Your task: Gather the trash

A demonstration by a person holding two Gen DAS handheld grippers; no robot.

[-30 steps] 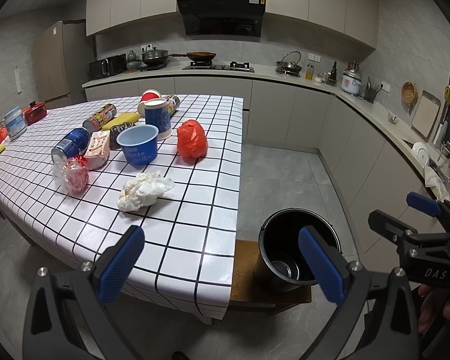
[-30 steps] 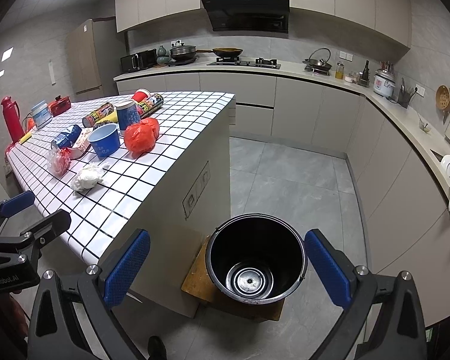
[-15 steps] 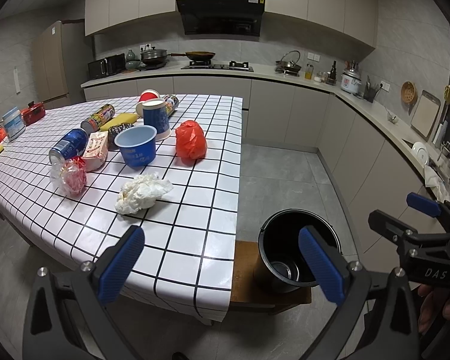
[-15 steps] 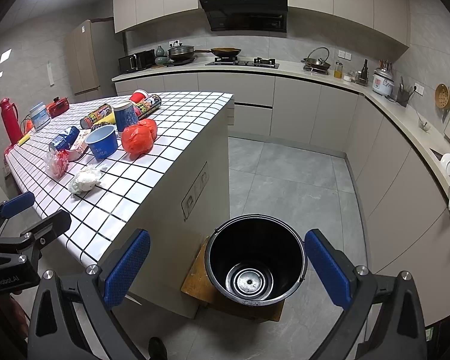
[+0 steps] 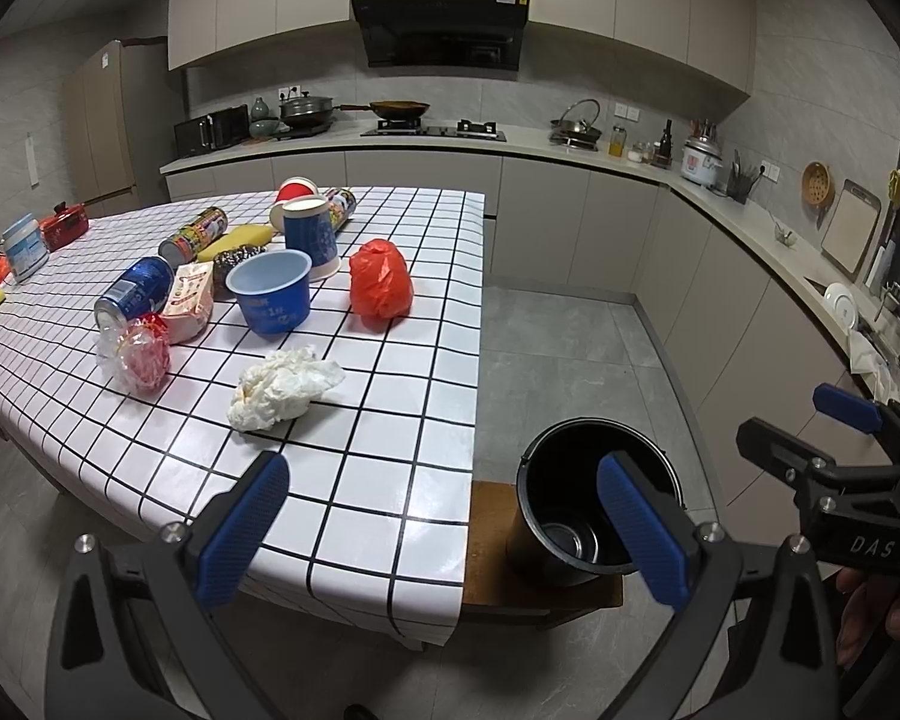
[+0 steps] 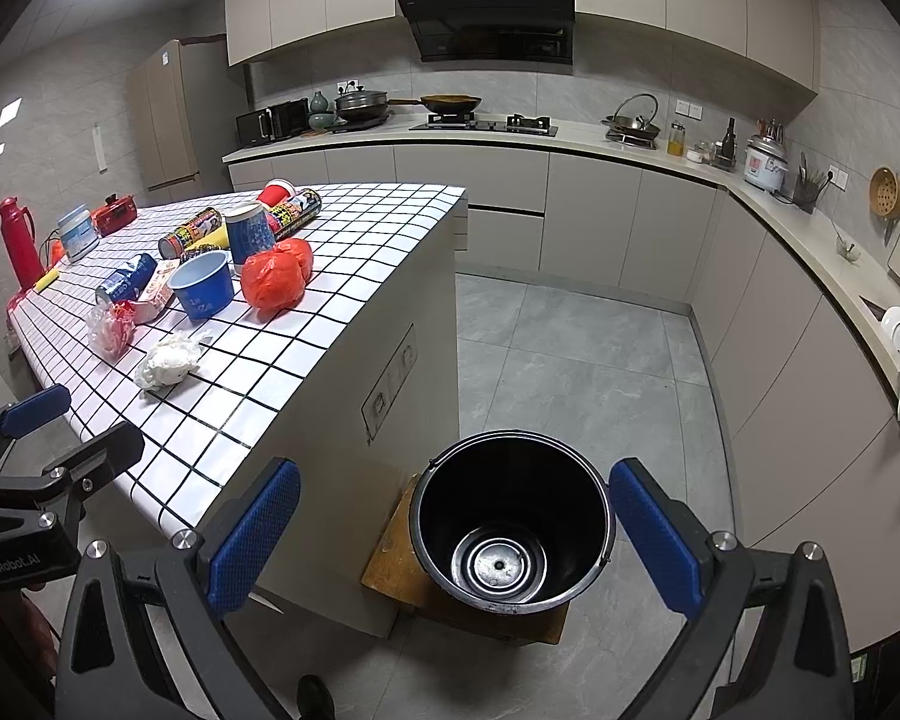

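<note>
Nearby, one black bucket (image 6: 513, 531), one white wad (image 5: 282, 387), two blue cups (image 5: 270, 291).

Spread right tool (image 6: 456, 531) above black bucket (image 6: 510, 594), nothing held

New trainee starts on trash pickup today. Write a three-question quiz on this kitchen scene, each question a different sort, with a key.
1. True or false: the black bucket already holds trash.
2. Which piece lies nearest the left tongs? A) crumpled white tissue B) red plastic bag C) blue bowl
3. Fill in: the bucket stands on a wooden ____ on the floor beside the table.

Key: 1 false, its bottom is bare; 2 A; 3 board. Both the left tongs and the right tongs are open and hold nothing.
</note>
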